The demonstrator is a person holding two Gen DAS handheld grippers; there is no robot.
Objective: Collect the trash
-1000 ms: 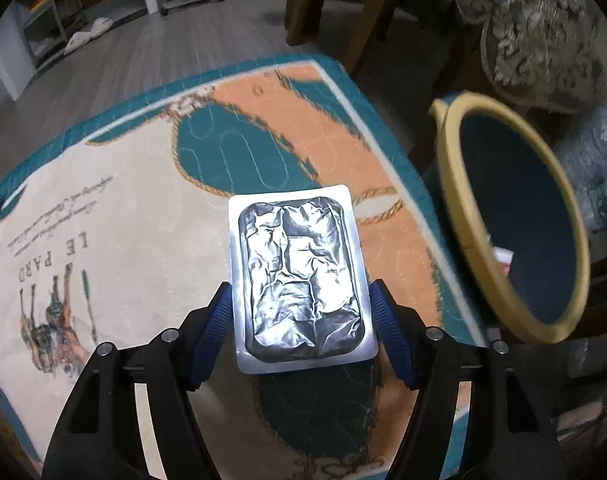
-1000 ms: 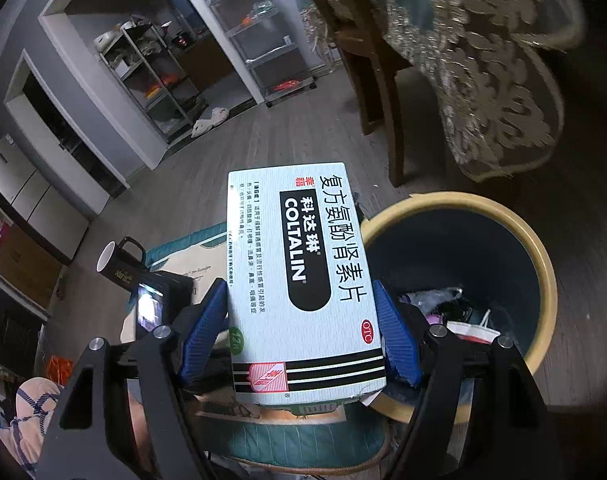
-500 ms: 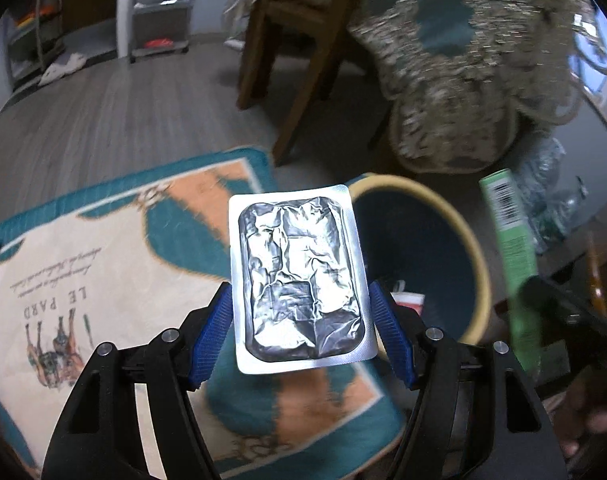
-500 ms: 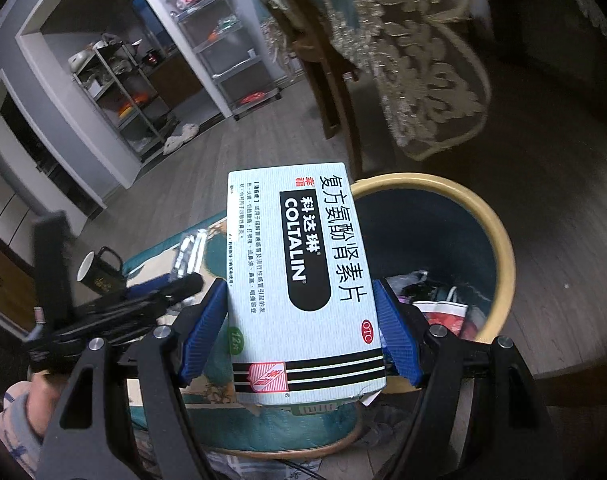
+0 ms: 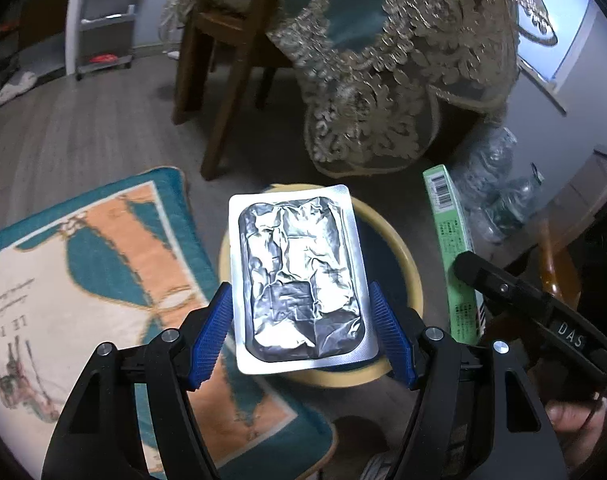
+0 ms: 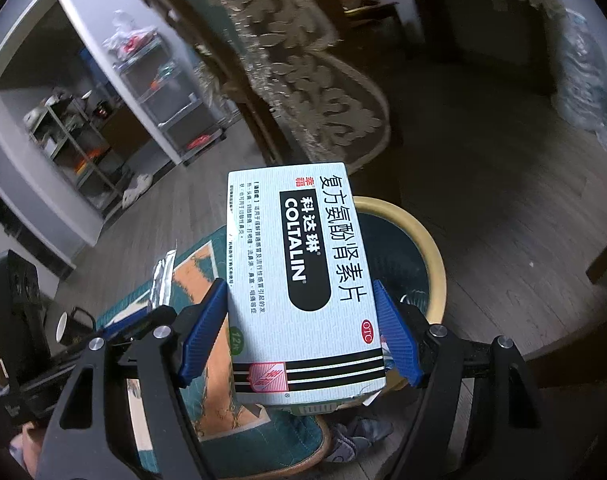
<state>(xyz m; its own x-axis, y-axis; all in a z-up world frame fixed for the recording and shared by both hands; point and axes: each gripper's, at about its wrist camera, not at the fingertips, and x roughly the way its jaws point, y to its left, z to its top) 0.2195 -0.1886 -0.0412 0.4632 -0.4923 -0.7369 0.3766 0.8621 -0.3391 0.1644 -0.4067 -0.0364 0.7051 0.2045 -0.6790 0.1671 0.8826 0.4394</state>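
My left gripper (image 5: 301,332) is shut on a silver foil blister pack (image 5: 299,276), held above the yellow-rimmed dark trash bin (image 5: 403,256). My right gripper (image 6: 301,332) is shut on a pale green Coltalin medicine box (image 6: 303,280), held over the near left part of the same bin (image 6: 427,248). The box's green edge (image 5: 455,256) and the right gripper's body show at the right of the left wrist view. The blister pack's edge (image 6: 161,280) shows at the left of the right wrist view. Trash lies inside the bin.
A teal, orange and cream rug (image 5: 83,280) lies left of the bin. A wooden chair (image 5: 219,60) and a table with a lace cloth (image 5: 383,60) stand behind it. Clear plastic bags (image 5: 495,200) lie to the right. A black mug (image 6: 69,324) sits at the rug's edge.
Both grippers have swung toward the bin. The blister pack moved from over the rug to over the bin. The medicine box moved further over the bin's rim.
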